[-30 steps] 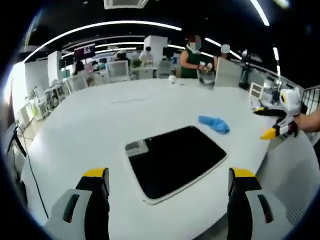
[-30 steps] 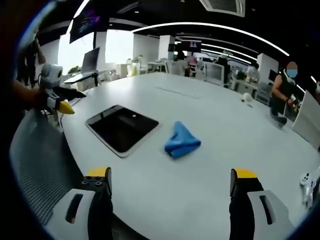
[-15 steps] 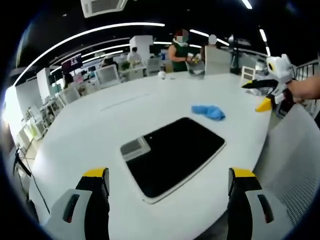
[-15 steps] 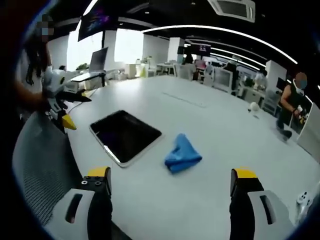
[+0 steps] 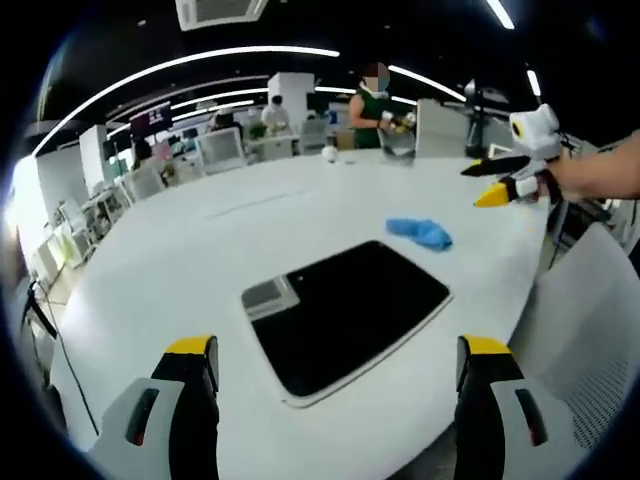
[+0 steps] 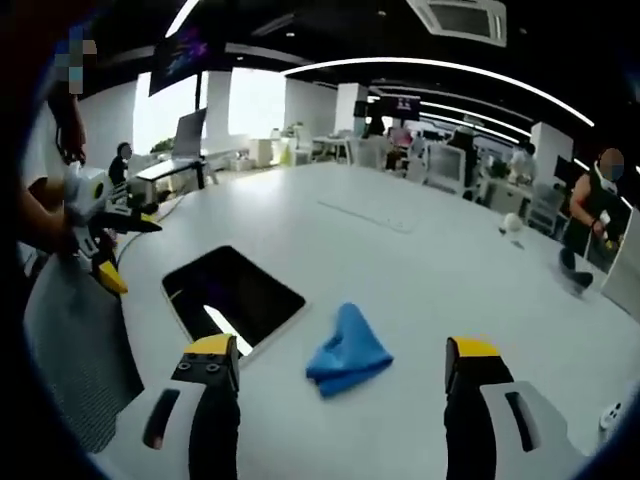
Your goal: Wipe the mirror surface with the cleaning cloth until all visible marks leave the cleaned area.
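Your left gripper [image 5: 333, 358] is spread wide, nothing btwn the two yellow-tipped jaws; it hangs over the near edge of the white table [image 5: 180, 250]. Just ahead of it lies the mirror [image 5: 348, 313] — one only, a dark rounded rectangle w/ a pale rim, flat on the table, w/ a grey reflection patch at its left corner. Beyond the mirror, apart from it, sits one blue cleaning cloth [image 5: 420, 231], bunched up. Further right your right gripper [image 5: 506, 180] shows in the air past the table edge, held in your hand [image 5: 600, 175].

Your right gripper [image 6: 340, 358] is also wide apart and empty. The cloth [image 6: 346, 351] lies crumpled btwn the jaws in the right gripper view, on the table, not touched. The mirror [image 6: 232, 297] lies left of it, near but not touching, w/ a bright streak of reflected light on the near part. Past the mirror, at the table's left edge, your left gripper [image 6: 100, 250] hovers over a grey mesh chair back [image 6: 75, 340].

Count: 1 mirror, 1 cloth, 2 grippers. Nothing lies btwn either gripper and the mirror. Around: a small white ball-like item [image 6: 511, 224] far across the table, a person in green [image 5: 372, 105] standing beyond it, office desks and monitors [image 5: 220, 148] behind — ceiling light strips above.
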`<state>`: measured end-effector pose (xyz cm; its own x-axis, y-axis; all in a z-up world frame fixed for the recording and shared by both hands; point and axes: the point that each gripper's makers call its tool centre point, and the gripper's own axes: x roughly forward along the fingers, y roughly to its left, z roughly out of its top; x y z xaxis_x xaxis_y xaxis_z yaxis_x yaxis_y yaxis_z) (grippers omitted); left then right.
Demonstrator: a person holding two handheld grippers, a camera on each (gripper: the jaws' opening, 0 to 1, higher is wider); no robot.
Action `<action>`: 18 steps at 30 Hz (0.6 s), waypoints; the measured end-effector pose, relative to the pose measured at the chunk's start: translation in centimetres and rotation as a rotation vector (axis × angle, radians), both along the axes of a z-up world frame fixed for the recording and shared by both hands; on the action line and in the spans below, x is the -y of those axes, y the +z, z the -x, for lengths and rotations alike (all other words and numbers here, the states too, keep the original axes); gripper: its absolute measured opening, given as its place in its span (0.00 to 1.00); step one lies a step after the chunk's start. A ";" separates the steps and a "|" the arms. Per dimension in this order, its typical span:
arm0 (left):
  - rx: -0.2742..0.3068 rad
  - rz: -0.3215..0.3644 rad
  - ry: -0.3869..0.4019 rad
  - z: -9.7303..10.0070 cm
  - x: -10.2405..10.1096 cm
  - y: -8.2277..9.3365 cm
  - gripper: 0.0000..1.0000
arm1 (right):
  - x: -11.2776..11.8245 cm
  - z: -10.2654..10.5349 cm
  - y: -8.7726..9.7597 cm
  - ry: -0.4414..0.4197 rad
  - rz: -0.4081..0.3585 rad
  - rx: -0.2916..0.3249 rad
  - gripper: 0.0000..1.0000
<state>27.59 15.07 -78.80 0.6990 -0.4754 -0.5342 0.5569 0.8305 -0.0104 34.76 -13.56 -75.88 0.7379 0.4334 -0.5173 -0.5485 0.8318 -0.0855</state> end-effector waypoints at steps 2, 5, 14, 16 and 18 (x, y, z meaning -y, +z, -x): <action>-0.006 0.012 0.010 0.0 0.0 0.0 1.00 | -0.3 -0.8 -0.5 -0.006 -0.009 -0.014 0.77; -0.002 0.009 0.013 0.0 -0.1 0.0 1.00 | -0.5 -2.0 -1.6 -0.012 0.005 -0.029 0.68; 0.005 -0.058 -0.003 -0.1 -0.3 -0.3 1.00 | -1.0 -4.3 -6.1 0.003 0.049 -0.084 0.39; -0.008 -0.042 0.003 0.0 -0.3 -0.4 1.00 | -1.0 -4.5 -6.9 0.005 0.063 -0.097 0.34; -0.008 -0.047 0.008 -0.1 -0.4 -0.5 1.00 | -1.2 -4.7 -7.4 0.001 0.056 -0.116 0.33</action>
<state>27.67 15.49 -79.27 0.6983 -0.4443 -0.5612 0.5503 0.8346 0.0240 39.45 -12.41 -83.33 0.6717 0.4017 -0.6225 -0.5580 0.8271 -0.0683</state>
